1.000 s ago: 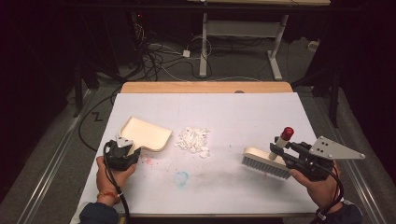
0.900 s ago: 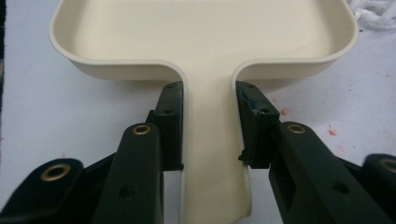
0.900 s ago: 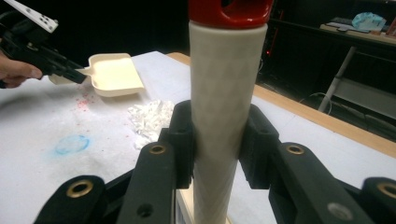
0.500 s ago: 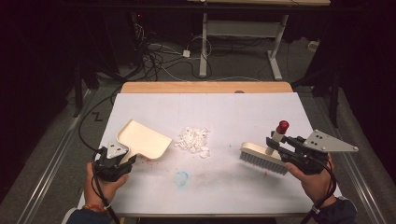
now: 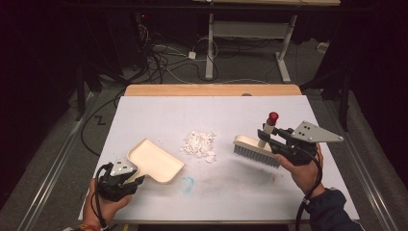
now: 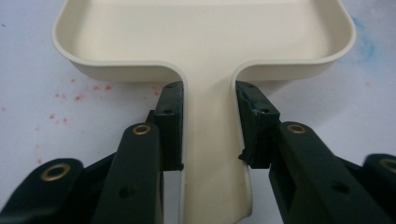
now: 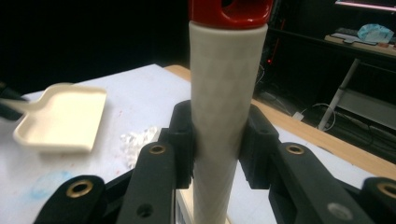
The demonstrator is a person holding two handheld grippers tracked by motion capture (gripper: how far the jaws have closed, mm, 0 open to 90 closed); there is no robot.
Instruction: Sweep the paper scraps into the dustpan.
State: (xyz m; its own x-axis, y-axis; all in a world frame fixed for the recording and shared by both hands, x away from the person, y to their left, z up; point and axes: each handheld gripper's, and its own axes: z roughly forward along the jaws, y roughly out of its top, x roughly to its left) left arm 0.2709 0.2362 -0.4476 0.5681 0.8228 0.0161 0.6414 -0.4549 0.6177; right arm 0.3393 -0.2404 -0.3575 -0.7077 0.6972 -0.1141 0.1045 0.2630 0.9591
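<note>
A cream dustpan lies on the white table at the front left, its mouth toward a small heap of white scraps in the middle. My left gripper is shut on the dustpan's handle, one pad on each side. Right of the heap, a hand brush with grey bristles stands bristles down. My right gripper is shut on its cream handle, which ends in a red cap. The dustpan and scraps show beyond that handle.
A blue smudge and faint red specks mark the table. A wooden strip runs along the far edge. Cables and desk legs stand on the dark floor behind.
The dustpan and left hand have slid toward the table's front left. The brush and right hand have shifted left, toward the scraps, and slightly away from the front edge.
</note>
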